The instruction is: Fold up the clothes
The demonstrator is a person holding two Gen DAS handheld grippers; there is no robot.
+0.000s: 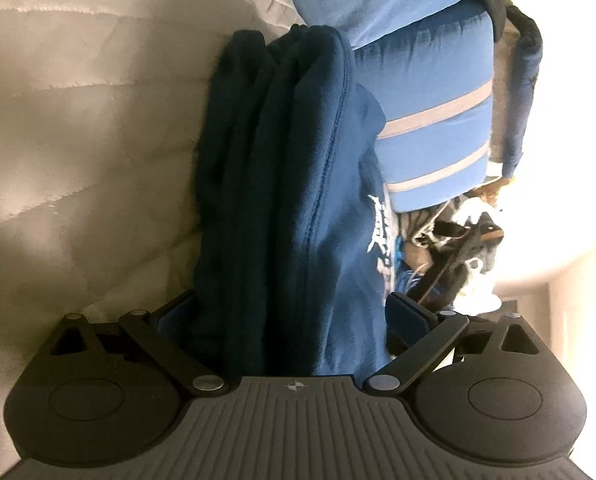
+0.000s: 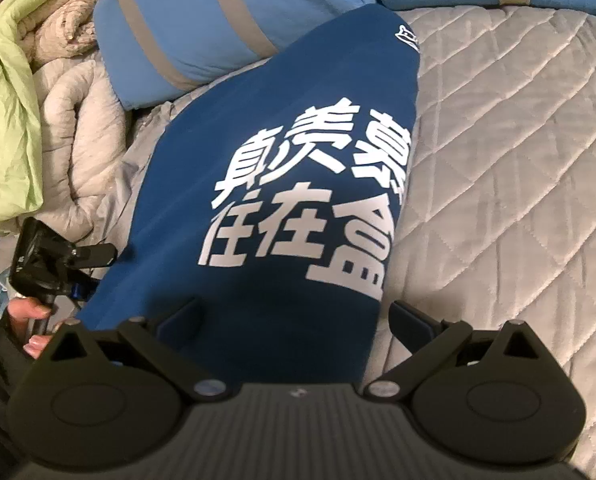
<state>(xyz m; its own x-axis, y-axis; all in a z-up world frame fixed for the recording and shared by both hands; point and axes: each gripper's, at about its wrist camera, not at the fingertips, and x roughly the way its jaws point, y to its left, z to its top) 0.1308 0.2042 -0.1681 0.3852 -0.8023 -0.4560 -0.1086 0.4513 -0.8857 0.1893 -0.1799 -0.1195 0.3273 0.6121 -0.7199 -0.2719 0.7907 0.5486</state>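
**A:** Where is the garment right now?

**B:** A dark blue shirt (image 2: 282,184), folded into a long narrow shape, lies on a grey quilted bedspread (image 2: 518,160). Large white characters are printed across its top face. Its far end rests against a light blue pillow with grey stripes (image 2: 186,28).

**A:** And the two grippers?

**B:** The right gripper (image 2: 294,316) sits over the near end of the shirt, pointing down at it. Its fingers stand wide apart, one over the fabric, the other out over the bedspread past the shirt's edge. Neither presses the cloth.

**A:** The left one?

**B:** The left gripper (image 1: 290,312) faces the shirt's folded edge from the side, so the stacked layers (image 1: 282,184) show between its fingers. Those fingers are spread wide too. The cloth lies between them; whether it touches a pad I cannot tell.

**A:** Anything else nearby?

**B:** From the right camera, a hand (image 2: 30,328) in a dark sleeve holds the left gripper's handle beside the shirt's edge. Behind it lie a rumpled beige duvet (image 2: 82,112) and a pale green cloth (image 2: 14,100).
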